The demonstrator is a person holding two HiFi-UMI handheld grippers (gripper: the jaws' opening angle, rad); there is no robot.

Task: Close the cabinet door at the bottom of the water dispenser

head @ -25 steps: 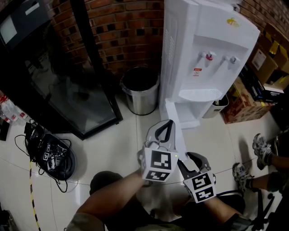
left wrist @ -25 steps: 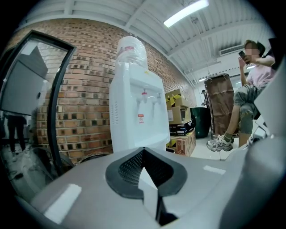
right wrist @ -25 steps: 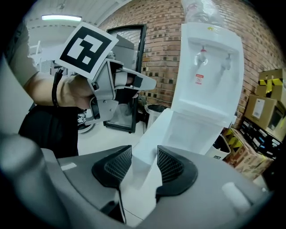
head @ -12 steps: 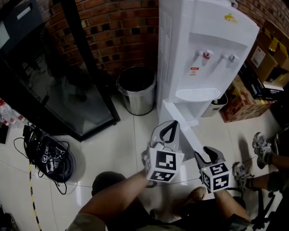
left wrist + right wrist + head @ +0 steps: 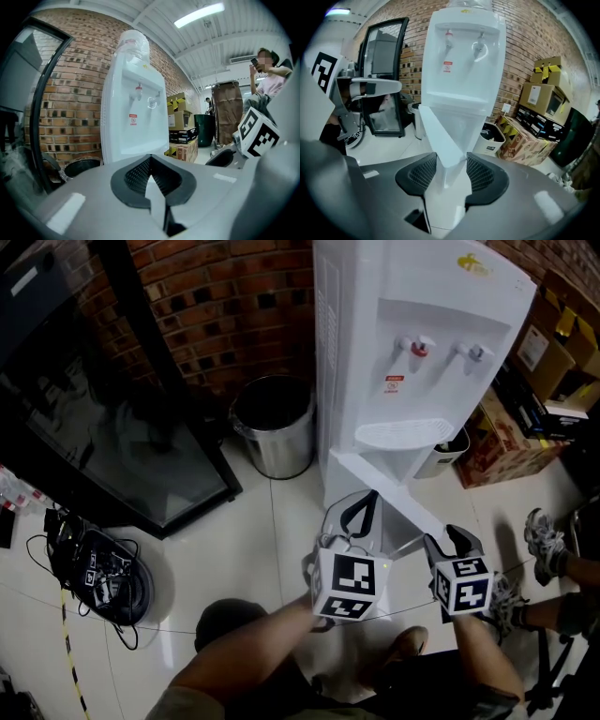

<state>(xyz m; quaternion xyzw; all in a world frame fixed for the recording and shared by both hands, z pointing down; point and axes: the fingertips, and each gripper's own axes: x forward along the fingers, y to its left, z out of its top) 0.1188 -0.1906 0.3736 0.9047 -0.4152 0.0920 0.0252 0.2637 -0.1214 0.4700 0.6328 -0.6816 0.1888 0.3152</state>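
The white water dispenser (image 5: 412, 334) stands against the brick wall. Its bottom cabinet door (image 5: 361, 474) hangs open and swings out towards me. In the head view my right gripper (image 5: 448, 538) is at the door's free edge. In the right gripper view that edge (image 5: 440, 140) stands between the pads; the jaws have just been opening, and I see no squeeze on the door. My left gripper (image 5: 372, 493) hovers in front of the door's face. Its fingertips (image 5: 149, 159) meet with nothing gripped.
A steel bin (image 5: 274, 427) stands left of the dispenser, beside a black glass-door cabinet (image 5: 112, 427). Cables and a round device (image 5: 103, 577) lie on the tiled floor. Cardboard boxes (image 5: 506, 442) and a small bin (image 5: 450, 456) sit to the right, near a person's shoes (image 5: 544, 540).
My right gripper has moved rightwards, away from the left one, out to the door's free edge. The left gripper has drifted a little to the right.
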